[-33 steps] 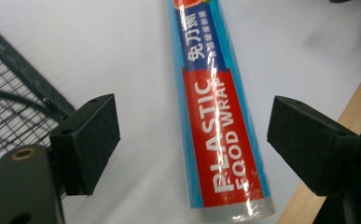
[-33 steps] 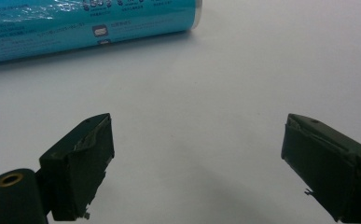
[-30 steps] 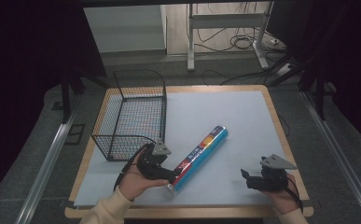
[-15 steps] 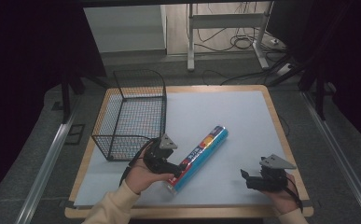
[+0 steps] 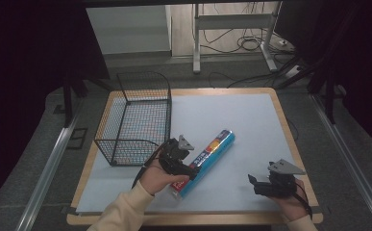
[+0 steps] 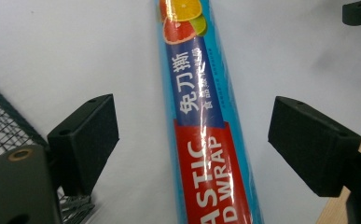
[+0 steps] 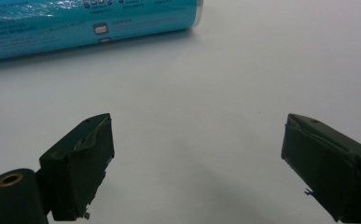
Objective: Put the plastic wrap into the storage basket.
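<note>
1. High view: I saw the plastic wrap roll (image 5: 206, 160) lying diagonally on the pale bench (image 5: 251, 125), just right of the wire basket (image 5: 134, 120). My left gripper (image 5: 186, 168) sat over the roll's near end; my right gripper (image 5: 254, 182) rested well apart, near the bench's front right edge.
2. Left gripper view: my fingers (image 6: 86, 140) stood wide apart, one on each side of the roll (image 6: 201, 121), neither touching it. Basket mesh (image 6: 3, 121) showed at left.
3. Right gripper view: my fingers (image 7: 80, 163) stood wide apart over bare bench (image 7: 243, 70), with the roll's end (image 7: 89, 23) beyond them.
</note>
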Demonstrator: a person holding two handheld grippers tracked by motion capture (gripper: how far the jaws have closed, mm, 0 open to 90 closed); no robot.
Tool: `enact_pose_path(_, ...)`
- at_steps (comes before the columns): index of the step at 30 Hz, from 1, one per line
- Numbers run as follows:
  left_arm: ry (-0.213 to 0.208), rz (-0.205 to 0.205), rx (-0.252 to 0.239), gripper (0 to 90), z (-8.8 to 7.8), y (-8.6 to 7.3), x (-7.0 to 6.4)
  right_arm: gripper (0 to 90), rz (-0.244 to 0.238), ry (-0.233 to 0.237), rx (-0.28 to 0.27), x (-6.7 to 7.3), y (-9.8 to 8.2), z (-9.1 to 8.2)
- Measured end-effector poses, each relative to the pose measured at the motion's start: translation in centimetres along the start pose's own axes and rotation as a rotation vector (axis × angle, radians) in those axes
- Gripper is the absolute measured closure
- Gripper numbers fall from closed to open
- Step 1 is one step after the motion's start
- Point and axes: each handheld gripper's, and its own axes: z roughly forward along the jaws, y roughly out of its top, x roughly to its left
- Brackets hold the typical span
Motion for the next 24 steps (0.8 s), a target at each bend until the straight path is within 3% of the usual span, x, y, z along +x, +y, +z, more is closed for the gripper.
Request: enact_pose_path(24,-0.02,-0.003,0.085,14.8,3.5,2.2,-0.5,9.7,0.001,0.006,0.009,0.0,-0.1,0.1)
